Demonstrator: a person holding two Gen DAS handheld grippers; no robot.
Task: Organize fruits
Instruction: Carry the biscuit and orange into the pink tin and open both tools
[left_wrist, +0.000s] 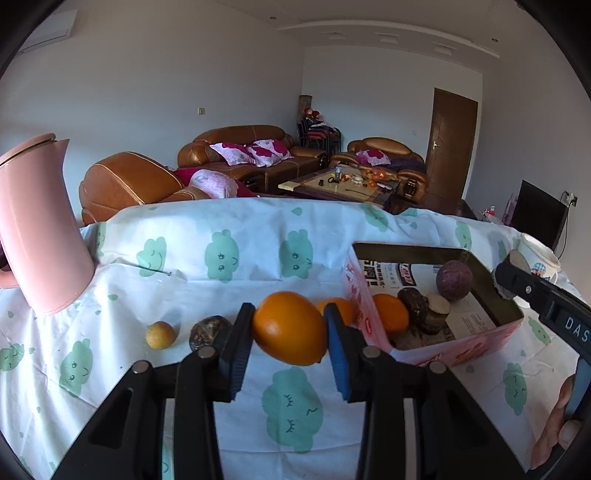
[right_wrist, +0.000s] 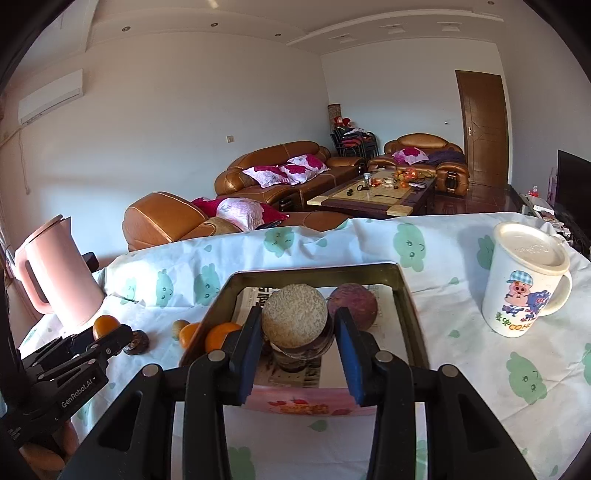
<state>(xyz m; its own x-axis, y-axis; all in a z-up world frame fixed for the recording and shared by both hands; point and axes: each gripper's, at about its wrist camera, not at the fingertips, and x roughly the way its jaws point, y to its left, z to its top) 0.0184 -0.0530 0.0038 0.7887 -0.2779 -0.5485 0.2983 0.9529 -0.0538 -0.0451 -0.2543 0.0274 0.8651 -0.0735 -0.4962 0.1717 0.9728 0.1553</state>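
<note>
Status: partly complete. The pink rectangular tin box (left_wrist: 373, 325) already contains one orange, a purple round fruit (left_wrist: 453, 279) and dark pieces. The left tool (left_wrist: 289, 328) grips a large orange citrus fruit (left_wrist: 289, 332) above the tabletop (left_wrist: 221, 369). The right tool (right_wrist: 294, 325) clamps a tan-faced cut fruit piece (right_wrist: 294, 319) over the box. A small yellow fruit (left_wrist: 159, 334), a dark wrinkled fruit (left_wrist: 208, 331) and another orange (left_wrist: 341, 306) remain outside.

Both wrist cams sit low and close over the table (left_wrist: 229, 251), facing the far sofa (left_wrist: 243, 151), left one offset leftward, both catching the pink tin (right_wrist: 402, 291).
</note>
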